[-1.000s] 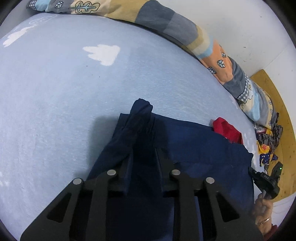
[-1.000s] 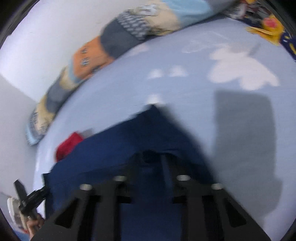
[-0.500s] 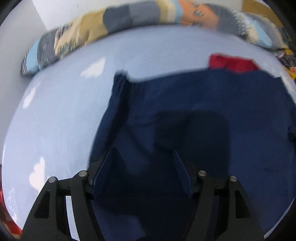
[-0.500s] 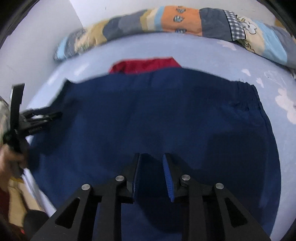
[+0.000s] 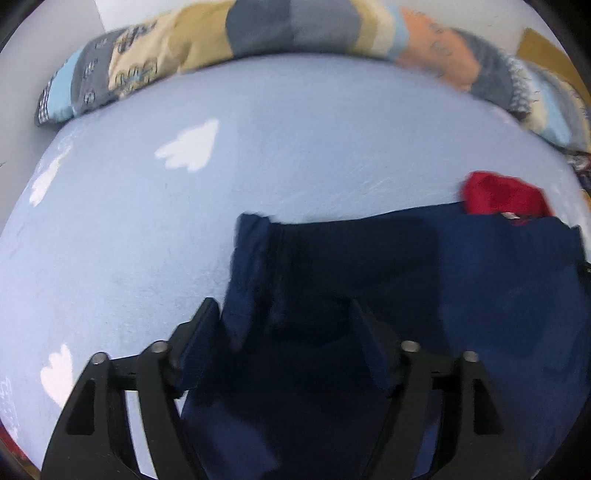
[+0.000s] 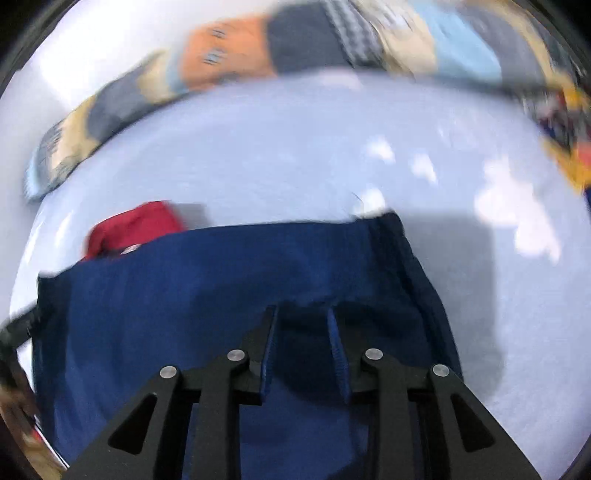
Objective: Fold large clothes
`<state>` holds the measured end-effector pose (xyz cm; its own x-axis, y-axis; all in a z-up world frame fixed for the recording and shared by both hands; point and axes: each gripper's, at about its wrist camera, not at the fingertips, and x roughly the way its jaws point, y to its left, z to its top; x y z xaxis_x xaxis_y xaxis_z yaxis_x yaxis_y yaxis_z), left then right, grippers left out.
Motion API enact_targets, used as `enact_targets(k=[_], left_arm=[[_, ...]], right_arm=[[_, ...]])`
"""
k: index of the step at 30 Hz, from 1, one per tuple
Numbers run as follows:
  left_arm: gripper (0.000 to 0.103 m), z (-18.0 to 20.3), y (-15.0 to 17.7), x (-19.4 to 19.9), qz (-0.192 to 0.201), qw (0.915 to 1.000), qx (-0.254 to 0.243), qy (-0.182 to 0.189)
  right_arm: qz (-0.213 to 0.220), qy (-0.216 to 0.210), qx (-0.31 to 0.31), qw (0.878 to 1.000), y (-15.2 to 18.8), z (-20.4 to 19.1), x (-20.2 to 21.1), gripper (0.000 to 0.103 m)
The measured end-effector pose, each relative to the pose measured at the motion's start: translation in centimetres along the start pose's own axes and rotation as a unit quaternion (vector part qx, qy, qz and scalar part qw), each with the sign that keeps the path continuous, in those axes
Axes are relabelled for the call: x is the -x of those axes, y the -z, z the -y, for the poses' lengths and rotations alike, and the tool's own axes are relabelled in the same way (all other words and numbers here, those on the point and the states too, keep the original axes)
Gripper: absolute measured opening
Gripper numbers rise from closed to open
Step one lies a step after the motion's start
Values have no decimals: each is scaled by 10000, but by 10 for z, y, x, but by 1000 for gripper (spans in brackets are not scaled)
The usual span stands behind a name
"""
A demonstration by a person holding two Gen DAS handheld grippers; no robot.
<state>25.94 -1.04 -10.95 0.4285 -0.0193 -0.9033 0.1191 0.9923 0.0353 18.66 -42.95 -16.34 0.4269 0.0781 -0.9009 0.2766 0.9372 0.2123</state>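
- Left gripper (image 5: 284, 325), seen from its own wrist camera, has its jaws spread wide; they have just been opening, and the navy garment (image 5: 480, 295) lies under and between them with neither pad pressing on it.
- Its left finger (image 5: 199, 332) sits at the garment's rolled left edge, partly over the pale blue bedsheet (image 5: 147, 240).
- Spread flat on the sheet, the navy cloth fills the lower right of this view; a red garment (image 5: 506, 195) peeks out from behind its far edge.
- Along the far side of the bed runs a patchwork quilt (image 5: 295, 29) — blurred here.
- Right gripper (image 6: 301, 343), in the right wrist view, stands narrowly parted; its jaws have just been opening, and nothing is pinched between the blue pads (image 6: 338, 350).
- Beneath it the navy garment (image 6: 166, 302) lies flat — its right edge (image 6: 417, 266) rolled into a seam against the bedsheet (image 6: 277, 147).
- Red cloth (image 6: 136, 225) shows past the far left corner; the quilt (image 6: 295, 40) is smeared by blur.
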Motion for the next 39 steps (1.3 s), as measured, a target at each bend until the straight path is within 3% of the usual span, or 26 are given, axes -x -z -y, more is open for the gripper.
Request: enact_targets(k=[2, 5, 8, 13, 15, 17, 19, 21, 23, 25, 29, 34, 37, 39], left_arm=[[83, -14, 3, -3, -90, 9989, 360, 270], [83, -28, 19, 17, 86, 9970, 605, 481], [83, -36, 56, 51, 277, 9947, 624, 768], [83, -49, 122, 90, 438, 9950, 571, 691], [83, -58, 145, 84, 254, 9956, 642, 638], [87, -68, 160, 62, -86, 9940, 798, 743], [90, -70, 167, 62, -102, 9911, 998, 879], [89, -70, 166, 76, -112, 9920, 1078, 654], [89, -61, 164, 103, 240, 9924, 972, 713], [89, -42, 162, 129, 535, 9918, 757, 884], [89, 17, 156, 149, 671, 9921, 61, 1055], [89, 76, 160, 137, 556, 9883, -398, 1366], [89, 98, 165, 118, 585, 9881, -431, 1359], [89, 107, 171, 109, 408, 9895, -511, 1286]], right_arm=[[-22, -14, -109, 9999, 1, 10, 3, 24], [132, 299, 207, 9993, 15, 3, 24, 31], [232, -104, 593, 9979, 51, -5, 54, 30], [67, -823, 701, 9941, 138, -16, 94, 36], [-100, -1021, 625, 9928, 164, -21, 96, 40], [-291, -838, 573, 9944, 180, -21, 87, 40], [-382, -863, 381, 9948, 186, -12, 82, 40], [-270, -916, -13, 9954, 189, 1, 101, 41], [55, -1246, -388, 9914, 194, 18, 128, 44], [285, -1377, -731, 9874, 201, 37, 147, 54], [434, -1613, -1543, 9738, 223, 83, 160, 54], [353, -1802, -2332, 9549, 240, 121, 147, 54], [378, -1899, -2655, 9445, 244, 141, 140, 54], [468, -2054, -2752, 9380, 238, 148, 136, 58]])
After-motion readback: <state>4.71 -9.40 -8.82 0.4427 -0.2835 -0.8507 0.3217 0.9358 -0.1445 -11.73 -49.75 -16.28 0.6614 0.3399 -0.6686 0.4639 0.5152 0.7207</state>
